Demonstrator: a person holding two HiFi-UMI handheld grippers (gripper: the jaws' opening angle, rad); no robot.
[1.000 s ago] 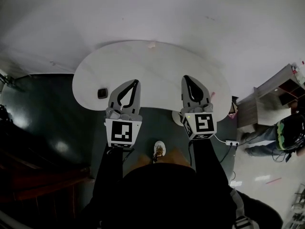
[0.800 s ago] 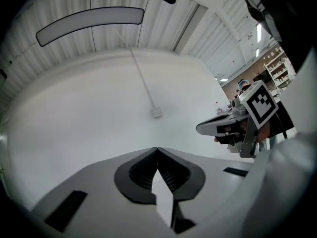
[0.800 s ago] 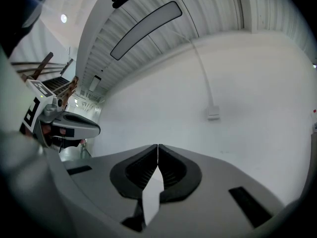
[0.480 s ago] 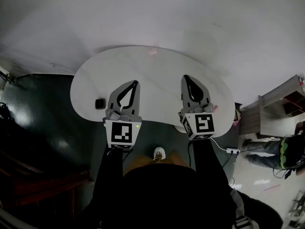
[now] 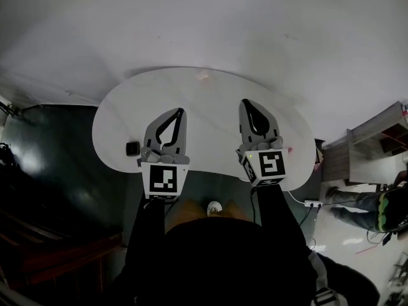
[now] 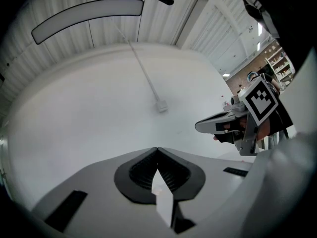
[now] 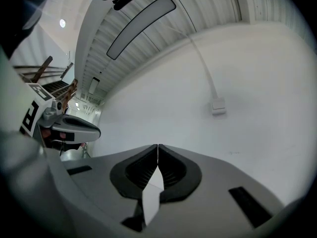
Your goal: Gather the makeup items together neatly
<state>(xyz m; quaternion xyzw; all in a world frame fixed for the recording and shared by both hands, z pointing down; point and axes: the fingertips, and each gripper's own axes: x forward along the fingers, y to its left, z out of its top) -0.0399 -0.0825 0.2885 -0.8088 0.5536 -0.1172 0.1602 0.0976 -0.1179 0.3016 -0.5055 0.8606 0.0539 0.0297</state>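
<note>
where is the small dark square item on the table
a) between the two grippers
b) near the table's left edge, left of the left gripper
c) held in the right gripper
b: the small dark square item lies near the left edge of the table, left of the left gripper.

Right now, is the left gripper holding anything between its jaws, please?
No, the left gripper has its jaws shut tip to tip, with nothing between them.

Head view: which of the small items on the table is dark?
The square item at the left edge, beside the left gripper; the far item and the right item are pinkish.
</note>
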